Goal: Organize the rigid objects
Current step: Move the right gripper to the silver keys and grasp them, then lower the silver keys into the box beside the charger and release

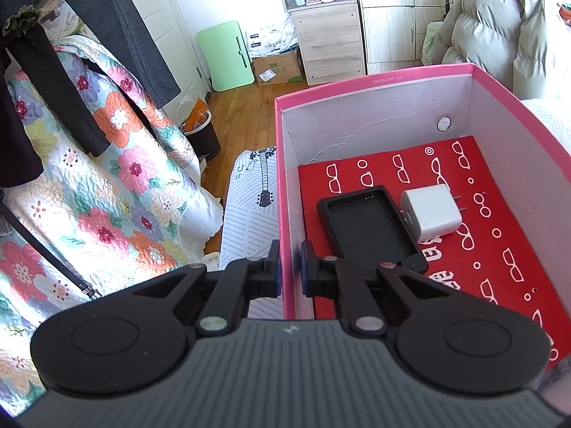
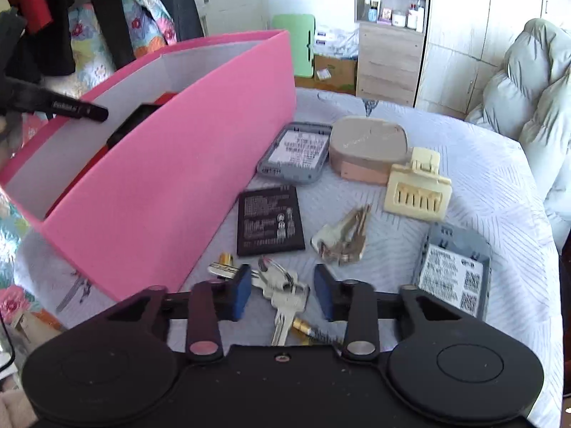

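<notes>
Since the keys are small, hard and slippery, the wide-open right gripper should pinch their flat part; the left gripper clamps the pink box.

A pink box with white inner walls stands open on the bed, a black phone case and a white charger plug lying side by side on its red, glasses-patterned floor. Outside, beside its long wall, lie a black battery, two grey cases, a cream hair clip, a beige case, a smaller clip, gold batteries and silver keys.
</notes>
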`<state>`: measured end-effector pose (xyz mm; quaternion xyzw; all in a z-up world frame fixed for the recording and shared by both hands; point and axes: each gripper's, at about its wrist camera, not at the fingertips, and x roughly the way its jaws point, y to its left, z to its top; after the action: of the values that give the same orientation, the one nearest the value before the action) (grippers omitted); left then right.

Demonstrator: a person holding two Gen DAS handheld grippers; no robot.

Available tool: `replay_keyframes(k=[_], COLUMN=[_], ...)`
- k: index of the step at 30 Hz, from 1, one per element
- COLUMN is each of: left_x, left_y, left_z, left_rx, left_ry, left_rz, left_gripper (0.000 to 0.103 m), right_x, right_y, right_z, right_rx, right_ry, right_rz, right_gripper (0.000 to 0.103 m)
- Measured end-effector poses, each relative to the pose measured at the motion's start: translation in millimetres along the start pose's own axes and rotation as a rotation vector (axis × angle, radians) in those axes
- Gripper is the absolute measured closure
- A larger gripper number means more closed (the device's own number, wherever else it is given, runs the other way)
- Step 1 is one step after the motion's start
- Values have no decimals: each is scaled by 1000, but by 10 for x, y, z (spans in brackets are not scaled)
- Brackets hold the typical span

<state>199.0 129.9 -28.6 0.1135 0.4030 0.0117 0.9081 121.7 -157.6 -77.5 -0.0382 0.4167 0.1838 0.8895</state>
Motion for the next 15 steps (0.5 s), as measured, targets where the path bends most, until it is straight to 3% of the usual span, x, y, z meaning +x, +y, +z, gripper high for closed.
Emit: replay_keyframes(k=[6, 15], left_x=[0, -3], left_y=[-4, 26], left_z=[-3, -4], left_rx=[-1, -28], left_ry=[0, -1], left_rz=[-2, -19], left_gripper=[94, 94], right_x=[-205, -564], right_y=[27, 135], right_z=[159, 687], right_rx=[75, 110], right_ry=[-67, -147], right_rz=[62, 83], right_gripper=[99, 99])
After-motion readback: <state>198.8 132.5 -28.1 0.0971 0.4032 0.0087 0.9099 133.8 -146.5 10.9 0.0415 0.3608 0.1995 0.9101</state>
